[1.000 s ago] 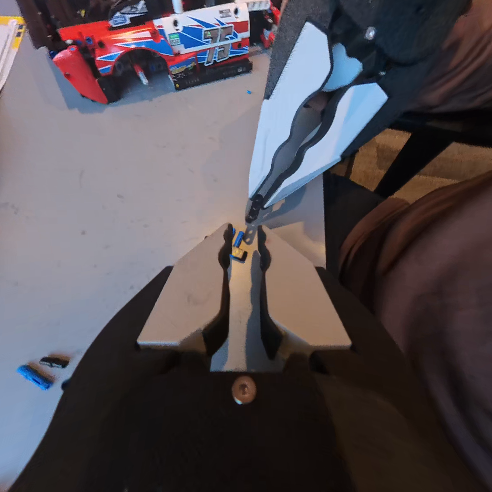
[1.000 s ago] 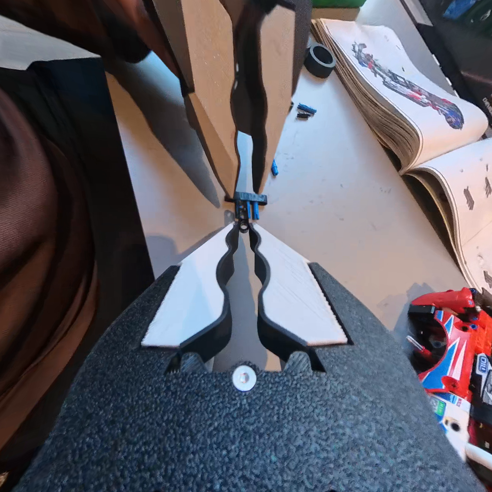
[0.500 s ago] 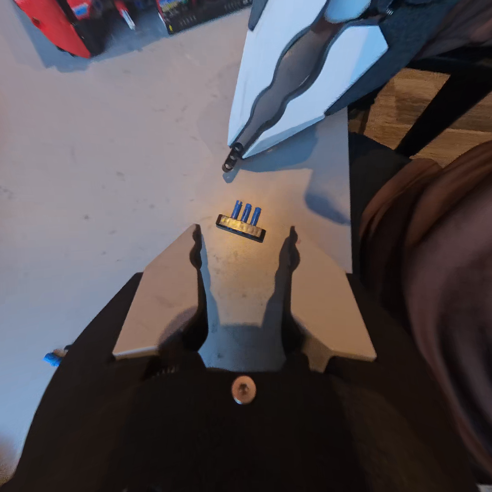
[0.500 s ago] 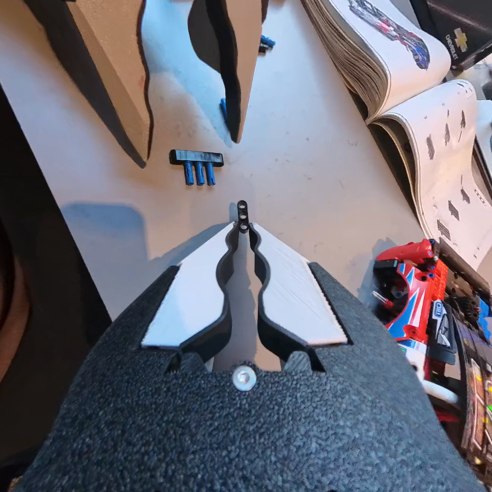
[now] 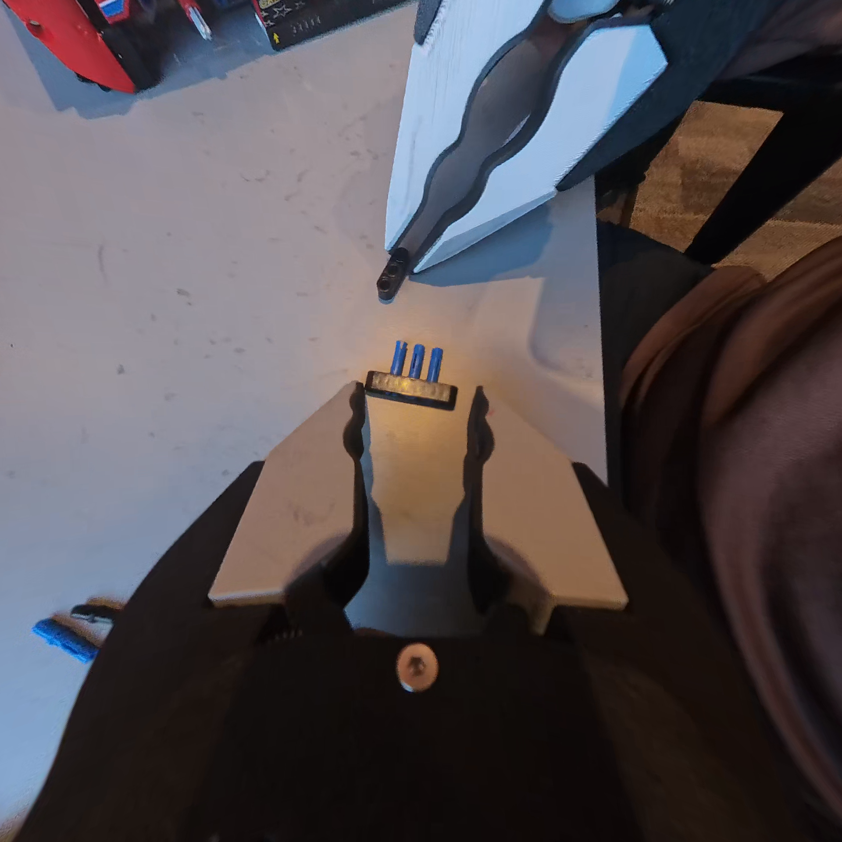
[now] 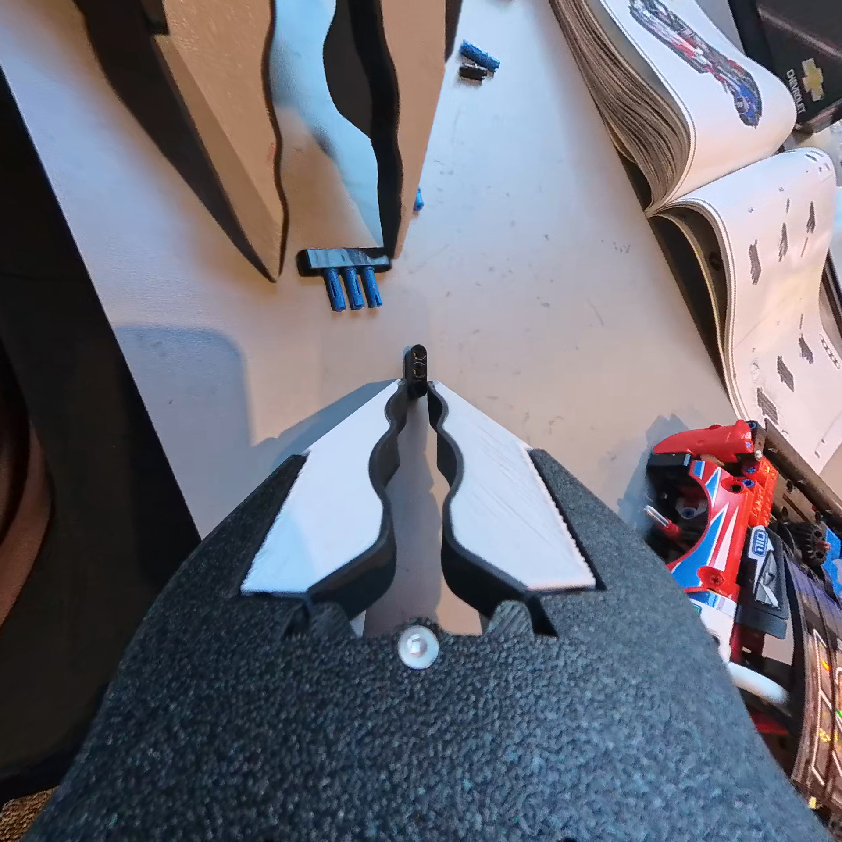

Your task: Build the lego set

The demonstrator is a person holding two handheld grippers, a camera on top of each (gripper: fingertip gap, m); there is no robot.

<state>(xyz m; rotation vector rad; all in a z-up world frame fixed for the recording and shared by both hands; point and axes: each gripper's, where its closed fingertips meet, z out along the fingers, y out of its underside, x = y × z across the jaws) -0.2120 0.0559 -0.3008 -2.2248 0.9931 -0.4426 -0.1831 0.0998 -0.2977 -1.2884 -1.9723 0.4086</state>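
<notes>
on the pale surface the black beam with three blue pins lies flat. the left tool has its jaws spread wide, one to each side of the beam, gripping nothing. just beyond the pins, the right tool is pinched closed on a short black holed beam. farther right of the pinned beam lie an open instruction book and a red race car model.

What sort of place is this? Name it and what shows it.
Probably a hobby or work table indoors: a pale scuffed tabletop, an open instruction booklet, a part-built red, white and blue model car, and carpeted floor beyond the table's edge.
</notes>
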